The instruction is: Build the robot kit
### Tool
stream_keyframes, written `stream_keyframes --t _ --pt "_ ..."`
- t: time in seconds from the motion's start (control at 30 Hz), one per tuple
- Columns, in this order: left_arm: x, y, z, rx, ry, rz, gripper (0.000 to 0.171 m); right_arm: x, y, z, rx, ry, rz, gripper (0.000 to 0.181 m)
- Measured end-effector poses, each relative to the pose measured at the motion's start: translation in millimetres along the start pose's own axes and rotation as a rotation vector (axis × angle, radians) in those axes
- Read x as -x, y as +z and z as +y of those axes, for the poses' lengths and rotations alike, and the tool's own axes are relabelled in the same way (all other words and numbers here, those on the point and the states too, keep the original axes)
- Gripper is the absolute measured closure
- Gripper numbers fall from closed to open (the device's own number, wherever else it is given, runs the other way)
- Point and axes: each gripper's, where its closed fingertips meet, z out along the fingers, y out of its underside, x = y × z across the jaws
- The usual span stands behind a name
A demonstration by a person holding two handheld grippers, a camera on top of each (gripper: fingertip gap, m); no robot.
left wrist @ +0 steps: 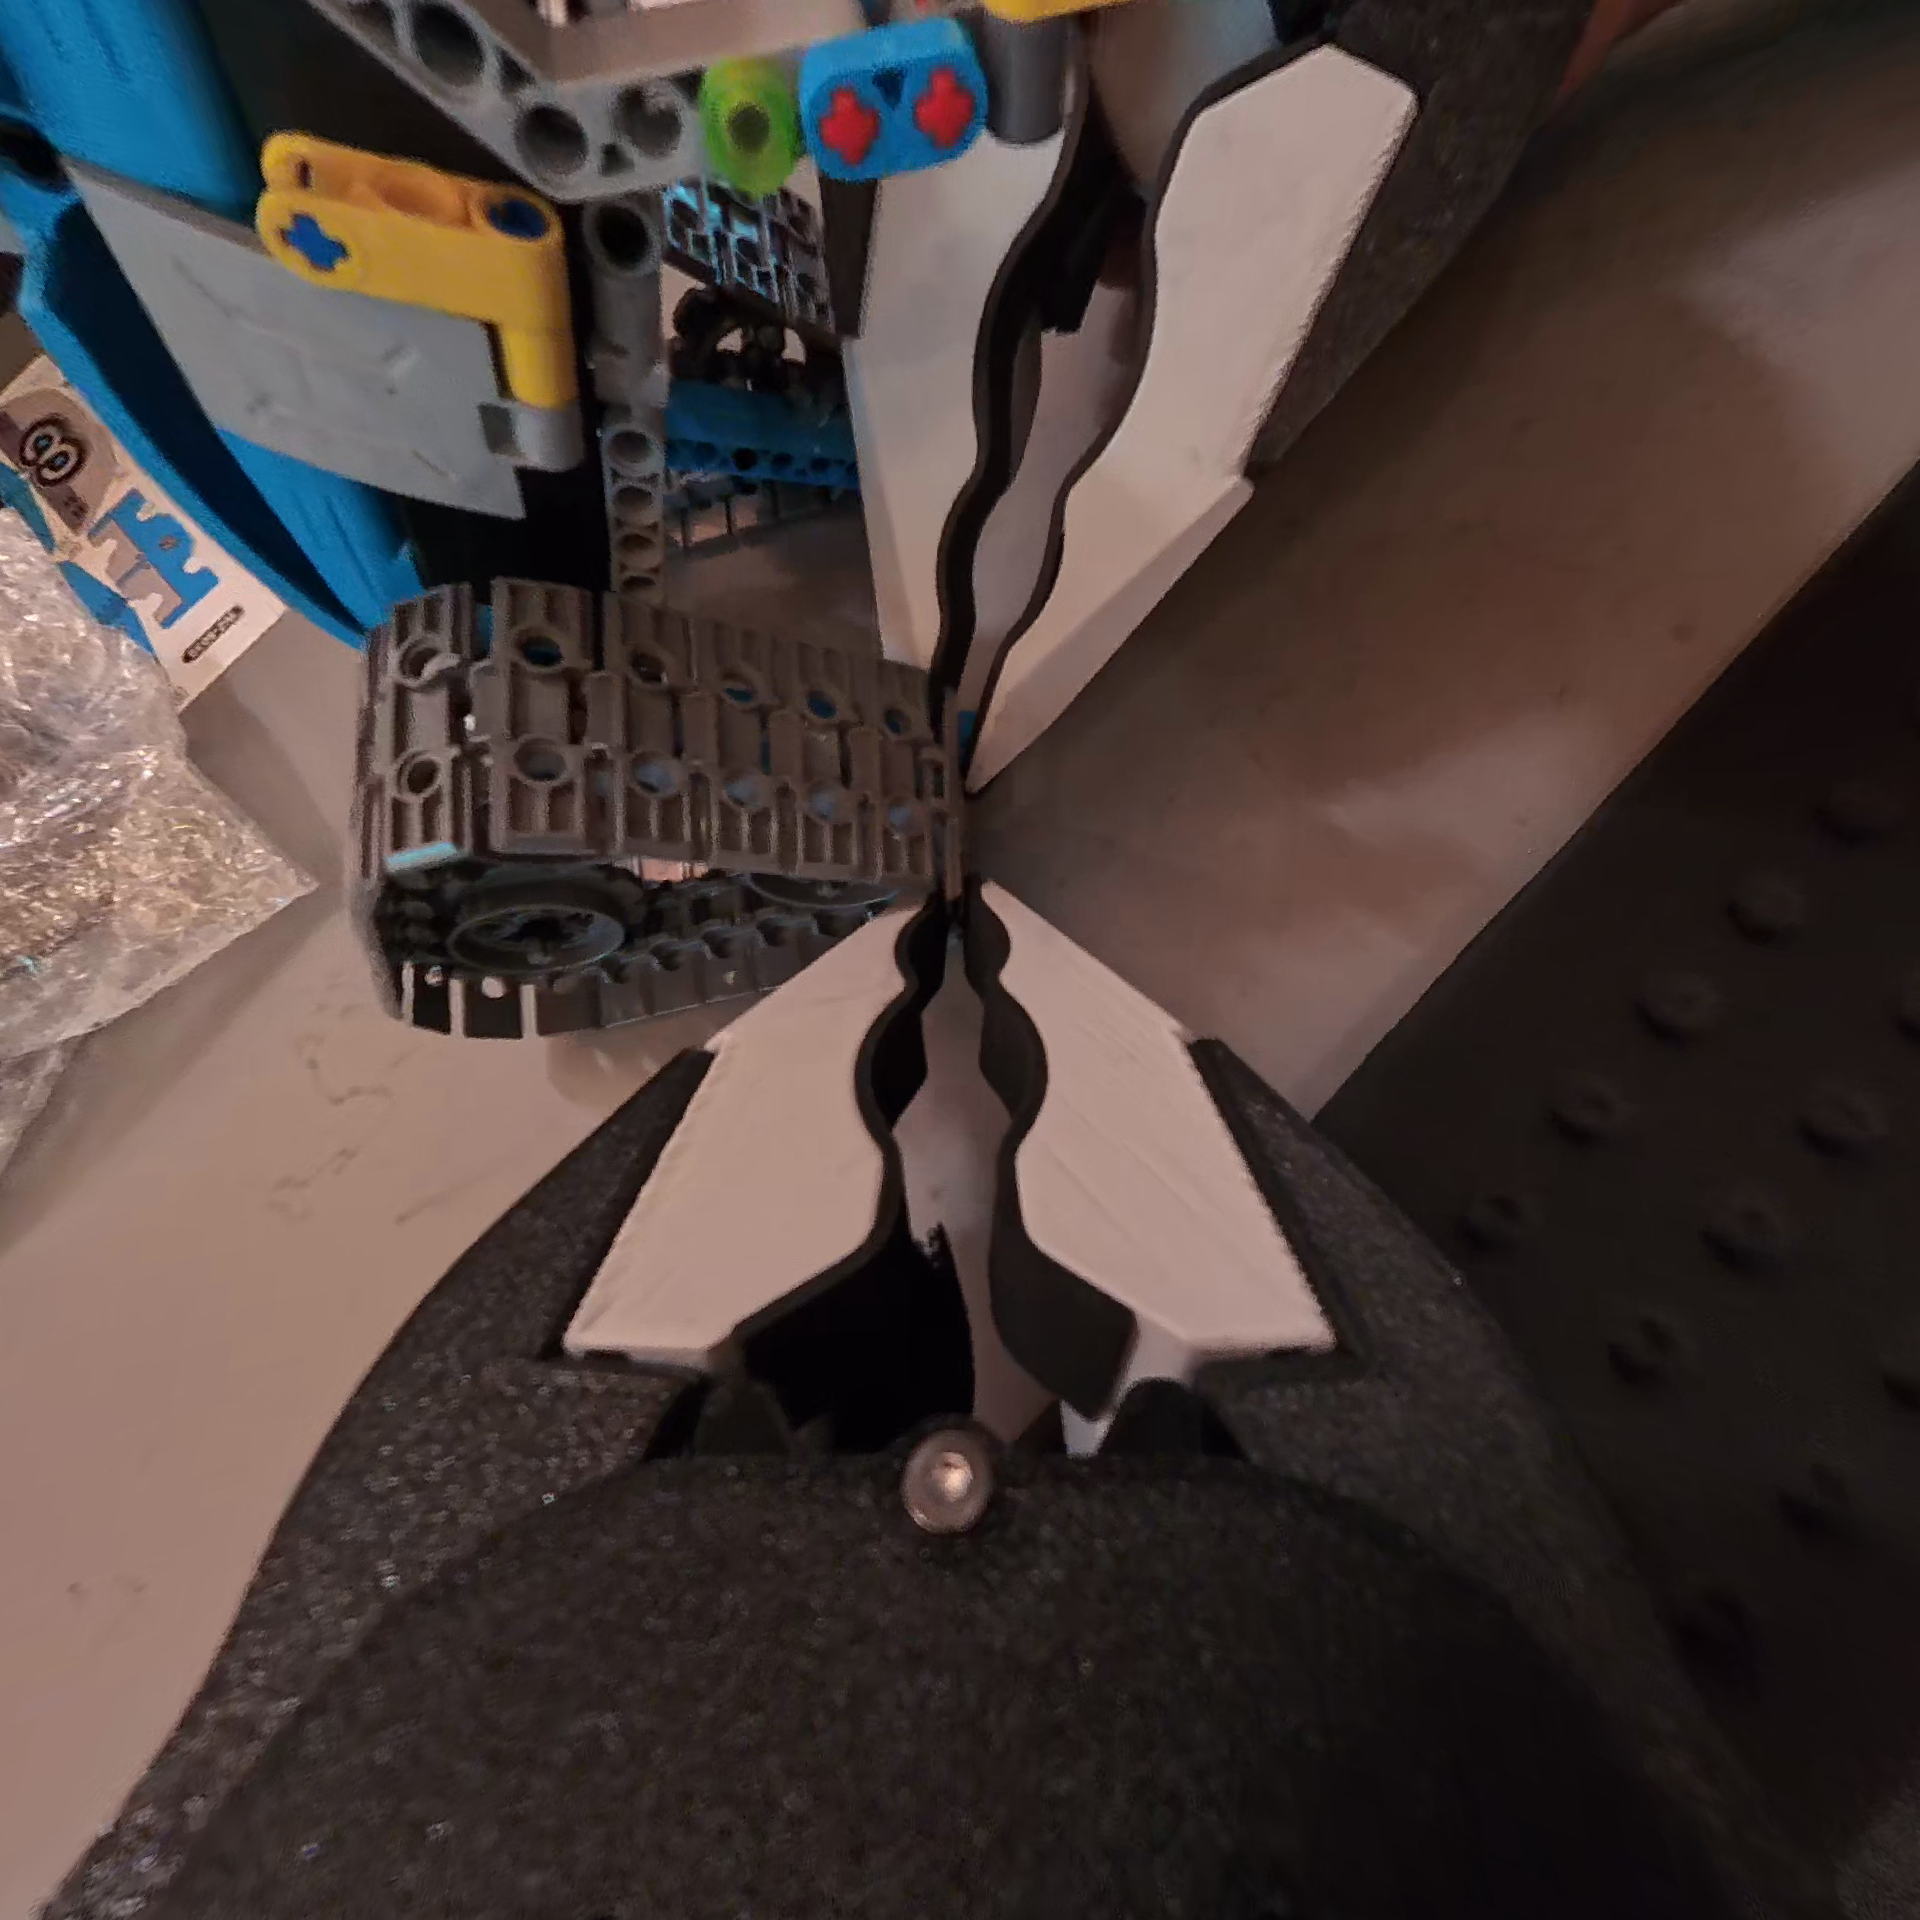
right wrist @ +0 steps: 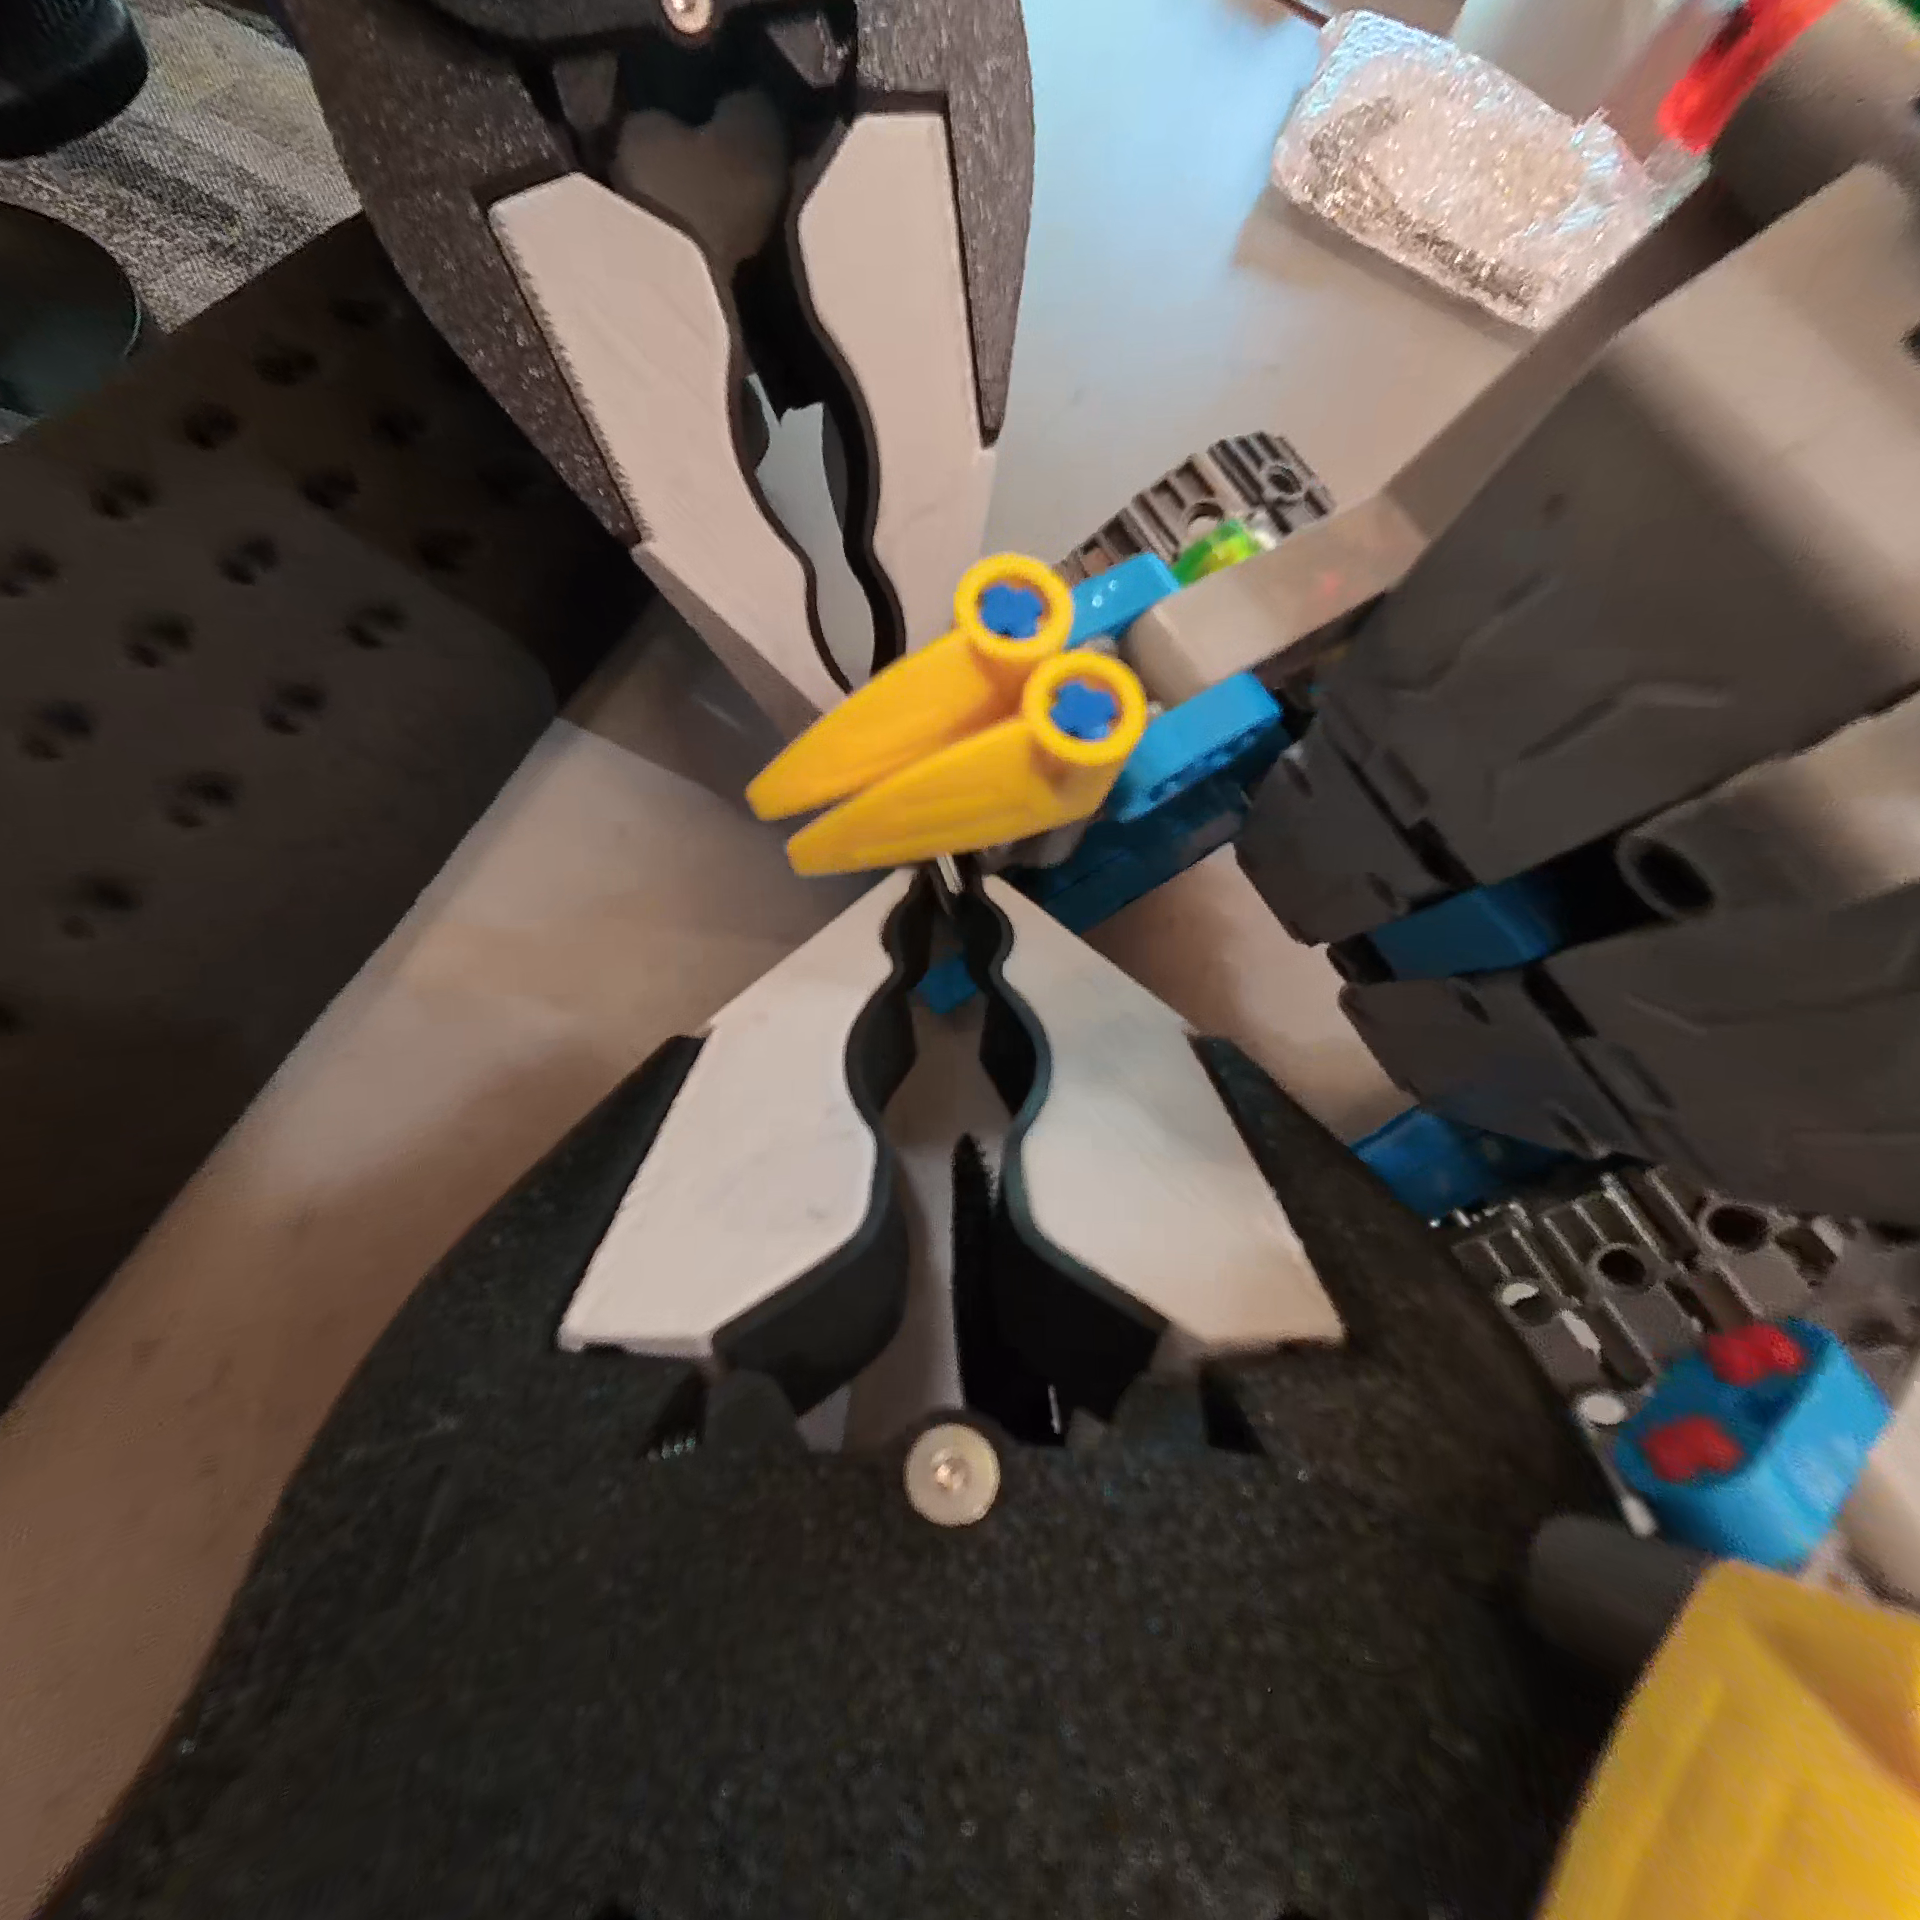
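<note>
Left wrist view. My left gripper [left wrist: 956, 842] has its fingers drawn together, tips meeting at the near end of a dark grey tank tread [left wrist: 644, 748] on a brick-built tracked model [left wrist: 416, 343]. The tips look pinched on the tread's end link, though the contact itself is hidden behind the pads, so I read it as a grip, not a certainty. The tread loop runs sideways away from the tips, a sprocket wheel [left wrist: 530, 930] showing under it. Above it the model carries blue and grey panels, a yellow connector [left wrist: 416, 249] with blue pins, a translucent green piece [left wrist: 750, 125] and a blue block with red cross axles [left wrist: 896, 109]. The other gripper's white fingers [left wrist: 1226, 343] come in from the top, close alongside mine. Clear plastic bags [left wrist: 94, 790] and a printed sheet [left wrist: 135, 561] lie on the pale table [left wrist: 260, 1195]; a black perforated mat [left wrist: 1683, 1195] sits to the right.

Right wrist view. My right gripper [right wrist: 951, 883] is nearly closed, tips just beneath a pair of yellow tapered pieces [right wrist: 935, 748] with blue pins in their round ends. Something small and blue sits between the pads lower down; whether the tips clamp the model I cannot tell. The left gripper's fingers [right wrist: 727, 416] descend from above, touching or just beside the yellow pair. I judge the two tools are steadying the model from opposite ends.
</note>
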Motion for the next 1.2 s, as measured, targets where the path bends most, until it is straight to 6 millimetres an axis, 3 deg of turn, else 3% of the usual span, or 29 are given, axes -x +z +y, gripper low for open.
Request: stream_keyframes --t 0.13,0.23,0.3,0.37,0.7,0.87,1.03,1.2 --pt "6.5 0.2 -0.7 -0.011 -0.041 -0.026 0.168 -5.6 0.2 -1.2 -0.011 0.035 -0.017 0.177" --pt "10.3 -2.3 -2.3 -0.02 0.05 -0.129 0.163 -7.9 -0.3 -3.2 -0.015 0.042 -0.017 0.177" --pt "15.4 -7.2 -6.1 -0.041 0.12 -0.232 0.149 -7.8 0.4 -3.0 -0.015 0.047 -0.014 0.176" --pt "9.7 -6.6 -4.8 -0.032 0.14 -0.216 0.161 -7.3 -0.4 -2.5 -0.015 0.051 -0.019 0.176" --pt "9.3 -0.6 -4.3 0.004 0.199 -0.243 0.162 -5.6 0.6 -0.1 -0.004 0.093 -0.022 0.175" --pt "6.7 -0.9 -4.1 -0.002 0.137 -0.153 0.168 -3.8 1.5 0.6 0.004 0.062 0.003 0.176" --pt "3.9 -4.8 -7.0 -0.076 -0.066 0.06 0.17 -2.1 -2.1 -4.8 -0.038 -0.065 0.049 0.176" --pt "-0.6 -7.3 -12.9 -0.101 -0.084 0.127 0.17 -0.9 -8.2 -10.7 -0.089 0.006 -0.029 0.168"
